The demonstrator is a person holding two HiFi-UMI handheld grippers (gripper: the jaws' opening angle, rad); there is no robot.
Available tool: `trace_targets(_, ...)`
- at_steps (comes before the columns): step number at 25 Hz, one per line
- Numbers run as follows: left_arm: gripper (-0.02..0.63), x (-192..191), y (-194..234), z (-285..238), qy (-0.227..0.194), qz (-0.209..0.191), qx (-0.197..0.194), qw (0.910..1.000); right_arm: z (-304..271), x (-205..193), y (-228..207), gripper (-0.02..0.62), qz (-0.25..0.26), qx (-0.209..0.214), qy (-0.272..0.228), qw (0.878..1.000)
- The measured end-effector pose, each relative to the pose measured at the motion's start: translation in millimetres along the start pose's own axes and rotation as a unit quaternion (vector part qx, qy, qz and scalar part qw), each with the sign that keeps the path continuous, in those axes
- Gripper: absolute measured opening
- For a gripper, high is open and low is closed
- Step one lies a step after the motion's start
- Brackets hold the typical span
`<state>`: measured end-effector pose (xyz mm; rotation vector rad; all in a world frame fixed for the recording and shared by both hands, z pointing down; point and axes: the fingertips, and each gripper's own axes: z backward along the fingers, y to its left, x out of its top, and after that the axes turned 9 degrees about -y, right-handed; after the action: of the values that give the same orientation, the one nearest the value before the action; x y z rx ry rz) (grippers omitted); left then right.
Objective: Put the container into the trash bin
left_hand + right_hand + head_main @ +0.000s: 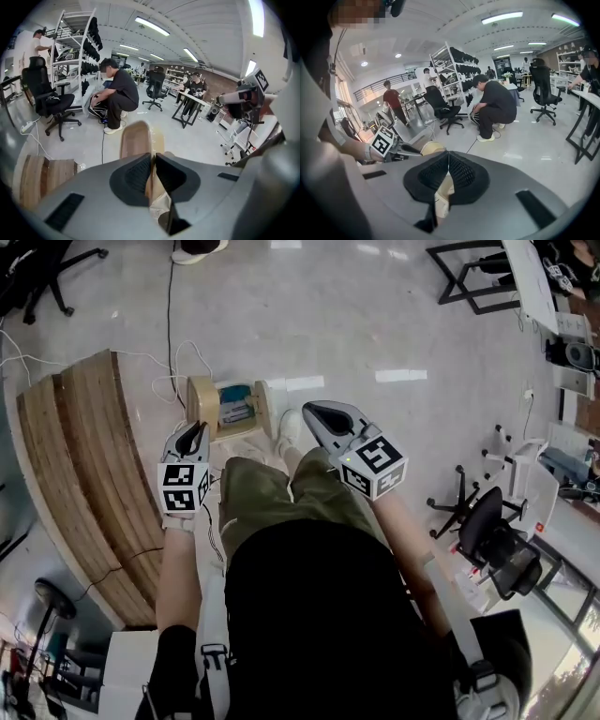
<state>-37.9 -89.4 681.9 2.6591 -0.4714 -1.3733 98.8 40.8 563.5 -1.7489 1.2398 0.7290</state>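
A tan paper container [199, 399] with something teal inside hangs in front of my knees in the head view. My left gripper [197, 430] is shut on its left wall. In the left gripper view that brown wall [136, 140] runs forward from between the pads of the left gripper [153, 157]. My right gripper [314, 413] is just right of the container, apart from it and over a white shoe. In the right gripper view the right gripper [448, 154] has its pads pressed together with nothing held. The container [432, 147] shows beyond them.
A curved wooden counter [84, 474] stands at the left, with cables [173, 352] trailing on the shiny floor. Office chairs [492, 531] and desks stand at the right. A crouching person [117, 98] and shelf racks [70, 56] are further off.
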Motion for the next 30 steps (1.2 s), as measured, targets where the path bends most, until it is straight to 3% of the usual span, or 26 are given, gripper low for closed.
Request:
trace_targets(15, 0.044, -109.7, -7.2, -59.6, 0.087, 0.023, -0.013, 0.9959, 4.3, -51.1, -24.3, 0.015, -0.023, -0.004, 0.017, 1.0)
trace_targets(22, 0.044, -152.8, 5.3, -96.2, 0.132, -0.012, -0.027, 0.9909, 4.4, -67.7, -40.2, 0.015, -0.043, -0.014, 0.023, 0.999)
trace_targets(30, 0.044, -198.8, 12.8, -136.4, 0.18, -0.023, -0.046, 0.9823, 1.7, -91.6, -63.3, 0.015, -0.067, -0.033, 0.037, 0.997)
